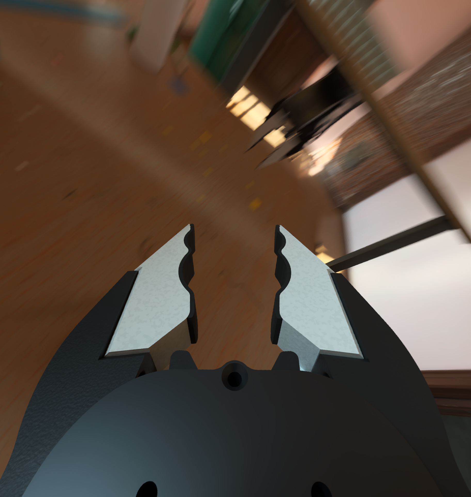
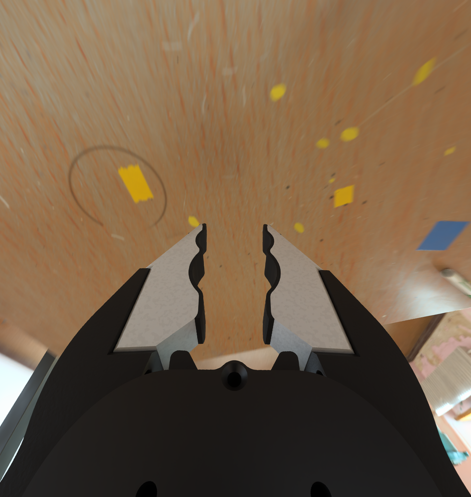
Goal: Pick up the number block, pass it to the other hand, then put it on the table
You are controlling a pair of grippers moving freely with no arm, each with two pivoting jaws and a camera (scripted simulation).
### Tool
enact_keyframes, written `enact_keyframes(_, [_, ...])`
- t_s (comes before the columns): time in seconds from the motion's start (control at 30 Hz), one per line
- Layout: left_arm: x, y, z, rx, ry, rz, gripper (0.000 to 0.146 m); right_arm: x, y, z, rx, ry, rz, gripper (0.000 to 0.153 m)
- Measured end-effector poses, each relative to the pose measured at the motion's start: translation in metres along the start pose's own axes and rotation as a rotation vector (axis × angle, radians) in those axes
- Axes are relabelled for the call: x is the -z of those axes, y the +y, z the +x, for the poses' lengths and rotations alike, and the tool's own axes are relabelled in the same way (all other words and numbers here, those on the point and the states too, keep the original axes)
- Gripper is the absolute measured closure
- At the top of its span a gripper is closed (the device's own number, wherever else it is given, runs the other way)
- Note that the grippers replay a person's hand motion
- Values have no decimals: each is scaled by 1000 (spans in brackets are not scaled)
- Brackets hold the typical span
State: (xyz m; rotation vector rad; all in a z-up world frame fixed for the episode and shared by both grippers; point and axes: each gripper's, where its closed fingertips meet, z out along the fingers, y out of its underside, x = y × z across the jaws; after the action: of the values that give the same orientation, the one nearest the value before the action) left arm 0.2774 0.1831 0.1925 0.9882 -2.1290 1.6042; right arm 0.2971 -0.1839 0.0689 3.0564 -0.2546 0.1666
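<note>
While the left wrist view is blurring heavily, the left gripper (image 1: 234,228) is gaping wide and empty over the wooden table (image 1: 81,188); the right gripper (image 1: 304,126) is showing dark at upper right. Below centre in the right wrist view, the right gripper (image 2: 234,228) is standing released, gripping nothing, above yellow tape (image 2: 135,183) and a blue patch (image 2: 442,235). Neither view is showing the number block.

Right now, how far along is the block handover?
Nothing looks done: the number block shows in neither wrist view. In hand: nothing; the left gripper and right gripper are both open and empty over the wooden table. Left: find the block, pick, pass, place.
</note>
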Motion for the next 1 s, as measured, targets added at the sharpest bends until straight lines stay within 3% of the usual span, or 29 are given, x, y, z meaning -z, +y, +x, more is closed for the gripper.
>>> enact_keyframes(0.17, [1, 56, -74, -2, -618, -471, 83, 43, -45, 5, 0, 225, 346, 114])
enact_keyframes(0.3, [5, 84, -114, 27, -810, -730, 84, 55, -71, -9, 40, 286, 498, 117])
enact_keyframes(0.4, [16, 99, -133, 90, -890, -855, 85, 55, -79, -17, 65, 291, 548, 117])
enact_keyframes(0.63, [24, 110, -138, 174, -952, -946, 84, 49, -74, -18, 60, 268, 592, 117])
enact_keyframes(0.83, [22, 115, -144, 207, -998, -1002, 98, 54, -77, -20, 73, 285, 631, 100])
enact_keyframes(0.93, [22, 125, -148, 233, -1000, -1065, 101, 59, -77, -21, 78, 302, 647, 99])
enact_keyframes(1.0, [21, 128, -149, 254, -982, -1074, 111, 63, -76, -22, 82, 306, 666, 100])
